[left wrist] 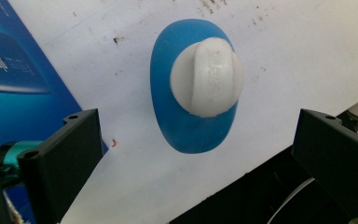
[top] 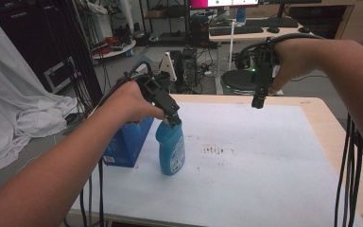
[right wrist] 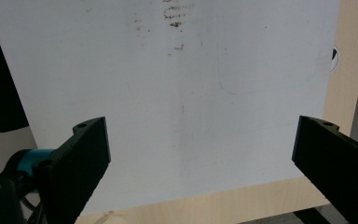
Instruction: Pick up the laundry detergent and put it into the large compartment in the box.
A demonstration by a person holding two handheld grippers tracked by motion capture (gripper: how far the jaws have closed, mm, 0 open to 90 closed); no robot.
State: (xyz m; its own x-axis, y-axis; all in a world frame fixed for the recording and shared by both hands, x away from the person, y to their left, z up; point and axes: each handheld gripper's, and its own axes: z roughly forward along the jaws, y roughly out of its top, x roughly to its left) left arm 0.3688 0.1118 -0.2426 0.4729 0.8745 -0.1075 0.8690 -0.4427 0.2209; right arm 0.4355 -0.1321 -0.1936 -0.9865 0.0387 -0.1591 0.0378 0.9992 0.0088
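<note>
Blue bottle [top: 171,149], standing upright left of centre on the worktop [top: 246,161] beside a blue box [top: 127,142], is appearing rigid, smooth and top-heavy, best gripped at its white cap [left wrist: 207,77], with left tongs [top: 174,120] hovering wide above it and right tongs [top: 258,101] hanging wide at upper right.

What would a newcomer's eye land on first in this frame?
The blue bottle with its white cap, upright at the left of the white mat, with the left gripper poised open right above it. Next, the blue box beside it at the table's left edge, and the right gripper held high, open.
</note>
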